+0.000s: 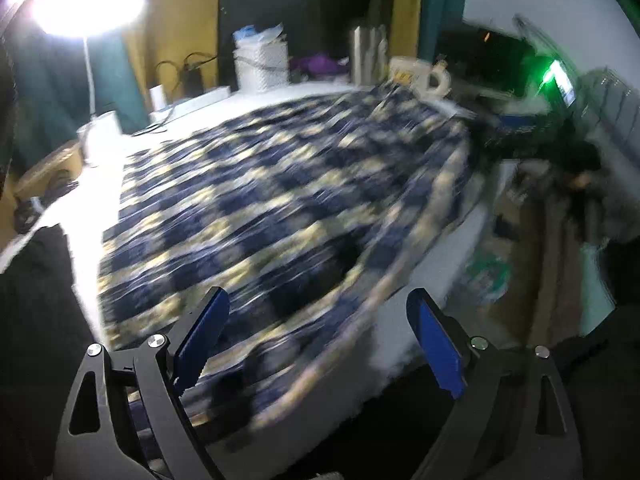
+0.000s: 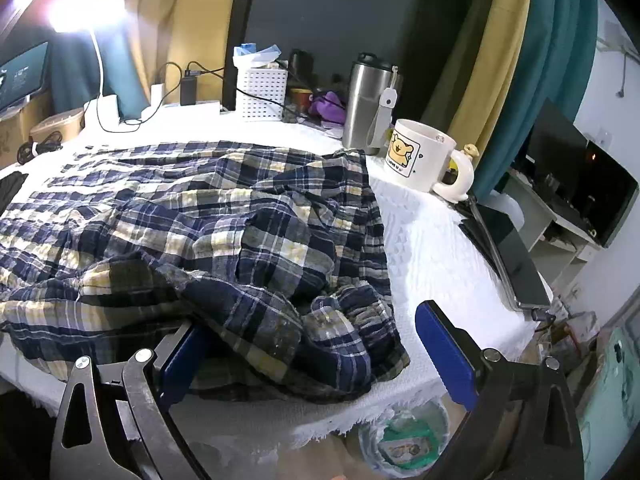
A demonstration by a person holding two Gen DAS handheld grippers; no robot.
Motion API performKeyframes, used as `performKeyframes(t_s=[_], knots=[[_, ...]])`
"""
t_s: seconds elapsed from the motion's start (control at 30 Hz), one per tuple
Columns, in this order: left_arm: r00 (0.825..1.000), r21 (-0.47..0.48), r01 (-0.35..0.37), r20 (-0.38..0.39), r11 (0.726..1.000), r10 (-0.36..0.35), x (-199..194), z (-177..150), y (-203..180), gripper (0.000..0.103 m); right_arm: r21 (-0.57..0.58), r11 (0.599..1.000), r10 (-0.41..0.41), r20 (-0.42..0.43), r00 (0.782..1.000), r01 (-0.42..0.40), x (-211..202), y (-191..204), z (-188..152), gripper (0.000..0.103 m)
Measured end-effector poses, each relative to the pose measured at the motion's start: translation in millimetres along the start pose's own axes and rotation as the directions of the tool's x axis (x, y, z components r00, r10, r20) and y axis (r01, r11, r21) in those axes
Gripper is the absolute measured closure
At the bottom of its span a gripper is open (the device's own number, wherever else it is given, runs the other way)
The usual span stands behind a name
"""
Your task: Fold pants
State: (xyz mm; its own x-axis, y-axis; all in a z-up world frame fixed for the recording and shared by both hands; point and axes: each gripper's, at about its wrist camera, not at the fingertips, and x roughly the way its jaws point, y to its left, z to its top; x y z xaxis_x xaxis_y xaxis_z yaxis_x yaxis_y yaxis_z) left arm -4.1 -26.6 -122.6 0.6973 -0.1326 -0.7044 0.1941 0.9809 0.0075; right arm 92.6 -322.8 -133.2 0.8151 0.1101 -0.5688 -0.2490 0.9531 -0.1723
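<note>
The plaid pants (image 2: 208,232) lie spread across a table covered with a white cloth (image 2: 432,240), rumpled and partly bunched at the near edge. Their pattern is dark blue, cream and yellow checks.

In the right wrist view, the right gripper (image 2: 316,344) has its fingers spread wide. The bunched waist end of the pants lies between them, draped over the tip of the left finger (image 2: 180,356), while the right finger (image 2: 448,356) stands clear of the fabric over the white cloth. The blue pads do not press on the pants. Beyond the right finger, a white mug (image 2: 420,156) with a cartoon bear stands at the table's far right, and a steel tumbler (image 2: 368,104) stands just behind it. A white perforated basket (image 2: 260,96) sits farther back, ahead of the left finger, and a bright lamp (image 2: 86,10) glares far beyond it on the left.

The left wrist view is blurred. The left gripper (image 1: 320,340) also has its fingers wide apart, hovering over the near edge of the pants (image 1: 280,200), with fabric below and ahead of both blue pads but nothing clamped. The pants stretch away from the fingertips toward the mug (image 1: 424,76) at the far side.
</note>
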Motion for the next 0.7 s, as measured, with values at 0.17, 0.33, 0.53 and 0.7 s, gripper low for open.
performKeyframes(t_s=[0.17, 0.33, 0.53, 0.7], knots=[[0.997, 0.026, -0.060, -0.039, 0.998, 0.061, 4, -14, 16, 0.055, 0.004, 1.000, 0.003, -0.011, 1.000, -0.003, -1, -5, -7, 0.004], [0.998, -0.033, -0.058, 0.001, 0.998, 0.058, -3, -6, 30, 0.095, -0.040, 0.999, 0.010, -0.017, 1.000, -0.011, -7, -1, -18, 0.004], [0.995, -0.071, -0.045, 0.086, 0.996, 0.051, -22, 13, 36, 0.099, -0.229, 0.971, -0.066, 0.028, 0.997, 0.070, -19, 33, -34, 0.004], [0.992, -0.055, -0.033, 0.116, 0.998, 0.040, -31, 20, 31, 0.099, -0.258, 0.963, -0.058, 0.076, 0.995, 0.076, -13, 48, -34, 0.004]])
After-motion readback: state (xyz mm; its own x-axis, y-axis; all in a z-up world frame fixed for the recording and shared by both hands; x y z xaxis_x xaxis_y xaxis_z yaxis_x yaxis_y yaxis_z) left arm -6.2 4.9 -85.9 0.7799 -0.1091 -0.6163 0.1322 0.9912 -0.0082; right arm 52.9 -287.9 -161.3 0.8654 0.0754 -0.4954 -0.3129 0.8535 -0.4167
